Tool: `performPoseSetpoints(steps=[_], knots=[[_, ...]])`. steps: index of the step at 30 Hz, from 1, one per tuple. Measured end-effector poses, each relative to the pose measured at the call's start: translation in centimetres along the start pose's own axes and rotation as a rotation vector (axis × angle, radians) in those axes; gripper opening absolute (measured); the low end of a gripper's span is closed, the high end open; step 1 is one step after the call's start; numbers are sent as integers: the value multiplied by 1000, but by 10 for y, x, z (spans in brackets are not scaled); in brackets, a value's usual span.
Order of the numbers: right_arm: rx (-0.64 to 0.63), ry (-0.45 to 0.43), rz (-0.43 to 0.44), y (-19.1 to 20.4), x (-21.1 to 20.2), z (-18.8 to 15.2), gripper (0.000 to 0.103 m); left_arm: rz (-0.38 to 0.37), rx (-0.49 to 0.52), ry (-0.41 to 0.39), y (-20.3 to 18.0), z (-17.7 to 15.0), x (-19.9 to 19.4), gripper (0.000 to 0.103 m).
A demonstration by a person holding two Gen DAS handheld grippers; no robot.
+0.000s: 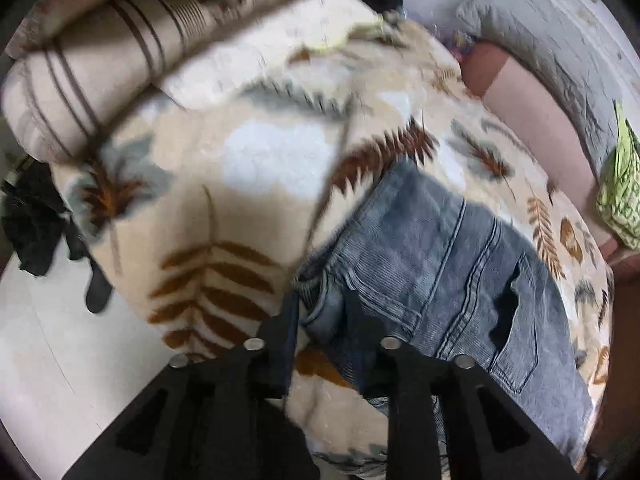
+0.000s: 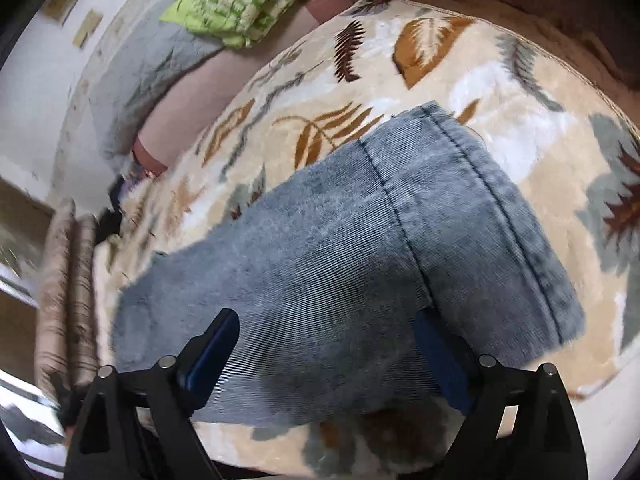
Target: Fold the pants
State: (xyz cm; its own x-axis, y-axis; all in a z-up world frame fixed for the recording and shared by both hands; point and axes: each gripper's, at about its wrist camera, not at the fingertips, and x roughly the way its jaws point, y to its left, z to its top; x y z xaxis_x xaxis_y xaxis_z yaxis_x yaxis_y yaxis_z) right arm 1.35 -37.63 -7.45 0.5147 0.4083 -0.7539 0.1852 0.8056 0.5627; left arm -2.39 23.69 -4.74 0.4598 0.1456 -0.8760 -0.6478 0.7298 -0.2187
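Observation:
Blue jeans [image 1: 432, 256] lie folded on a leaf-print blanket [image 1: 208, 208], their back pocket showing at the right. My left gripper [image 1: 320, 312] points down at the waistband corner. Its jaws stand a little apart, with a bunched bit of denim between the fingertips, and no firm pinch shows. In the right wrist view the hemmed leg end of the jeans [image 2: 400, 216] lies flat across the blanket [image 2: 500, 80]. My right gripper [image 2: 328, 328] hovers just over that leg with its jaws wide open and nothing clamped between the blue pads [image 2: 430, 344].
A striped beige cushion [image 1: 120, 52] runs along the blanket's far left. Dark clothes [image 1: 36, 224] hang over the left edge above a pale floor [image 1: 48, 360]. A green patterned cloth [image 2: 248, 0] and a grey pillow [image 1: 560, 40] lie beyond the blanket.

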Motion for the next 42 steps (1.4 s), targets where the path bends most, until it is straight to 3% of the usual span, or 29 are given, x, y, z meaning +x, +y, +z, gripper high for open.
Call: performPoseSetpoints(steps=[2,4,7,10,12,16,19,22,25,27,29,32,33,35,36,37,38,40,42], knots=[[73,-53,68,-12,-24,-1,91,27,9,-76,-5,1,-20,36],[141,-103,106,-32,-51,-5,91,29,33,-166,-17,1,-43,55],[274,-109,104,-71,-70,-17,91,-41,134,-227,-63,-7,-61,64],[407,-80,133,-104,-64,-25,91,-152,292,-180,-127,-29,-58,66],[432,-68,189,-108,-56,-23,91,-250,397,-121,-173,-54,-51,66],[465,-54,220,-110,-37,-11,90,-359,594,-10,-254,-109,-37,66],[466,-63,213,-105,-33,-5,87,-398,726,30,-303,-149,-29,66],[485,-62,177,-107,-29,-5,77,-390,833,88,-333,-184,-12,66],[469,-61,124,-105,-28,-5,72,-289,915,176,-352,-212,26,66],[448,-57,100,-103,-28,-4,72,-265,982,104,-354,-225,26,67],[424,-47,69,-98,-28,-2,73,-249,1001,110,-358,-228,16,67],[398,-41,28,-90,-28,0,74,-339,972,59,-359,-217,-9,68],[393,-38,18,-88,-27,1,74,-339,974,30,-358,-216,-14,74],[386,-33,6,-88,-25,1,74,-315,985,56,-358,-222,-4,79],[374,-26,-4,-87,-24,2,74,-267,1015,119,-360,-229,13,79],[360,-20,-13,-86,-23,3,72,-212,1064,176,-361,-241,32,83],[344,-17,-27,-84,-22,3,63,-229,1082,95,-361,-243,30,86],[316,-11,-94,-83,-21,4,47,-220,1080,117,-363,-241,27,85],[318,-8,-104,-87,-22,3,39,-222,1033,136,-362,-233,19,84]])
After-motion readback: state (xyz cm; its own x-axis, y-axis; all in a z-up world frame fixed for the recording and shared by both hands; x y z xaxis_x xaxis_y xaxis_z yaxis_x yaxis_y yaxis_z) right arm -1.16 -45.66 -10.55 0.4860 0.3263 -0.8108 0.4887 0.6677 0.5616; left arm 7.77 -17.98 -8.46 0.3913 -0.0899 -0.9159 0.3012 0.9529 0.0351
